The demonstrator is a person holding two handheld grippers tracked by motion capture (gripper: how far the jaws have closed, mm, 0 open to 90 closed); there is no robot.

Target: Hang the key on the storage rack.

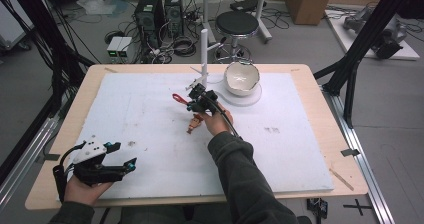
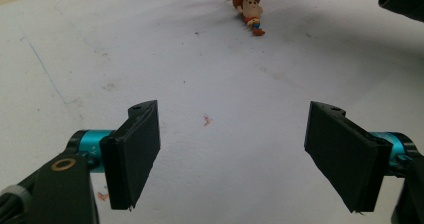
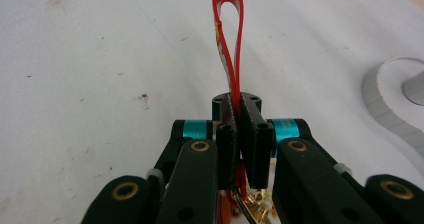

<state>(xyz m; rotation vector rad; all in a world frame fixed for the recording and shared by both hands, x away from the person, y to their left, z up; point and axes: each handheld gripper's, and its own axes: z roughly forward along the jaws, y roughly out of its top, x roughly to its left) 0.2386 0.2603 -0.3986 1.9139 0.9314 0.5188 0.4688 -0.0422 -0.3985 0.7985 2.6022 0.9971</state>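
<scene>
The keychain's red strap [image 3: 229, 44] is pinched flat between the jaws of the right gripper [image 3: 239, 134], its loop standing out beyond the pads. Below the jaws a gold ring and chain [image 3: 252, 209] hang down, and from them dangles the small cowboy figure [image 1: 194, 123] — brown hat, yellow and blue body. In the left gripper view the figure [image 2: 248, 9] appears to touch or lie just above the white mat; which of the two cannot be told.

So the pick looks done: the right gripper is clenched on the strap over the middle of the mat [image 1: 150, 134]. What is left, judging by the layout, is the carry to the white peg stand [image 1: 204, 51] just beyond the gripper, where the loop would go over a peg, or else to the white bowl [image 1: 242, 78] beside it. Nothing hangs on the stand yet.

The left gripper [image 1: 120, 156] rests near the front left corner of the table [image 1: 320, 134], well apart from the keychain, jaws spread wide and nothing between them.

No brand, label or readable writing can be made out — a small mark on the strap near the loop is too small to read.
</scene>
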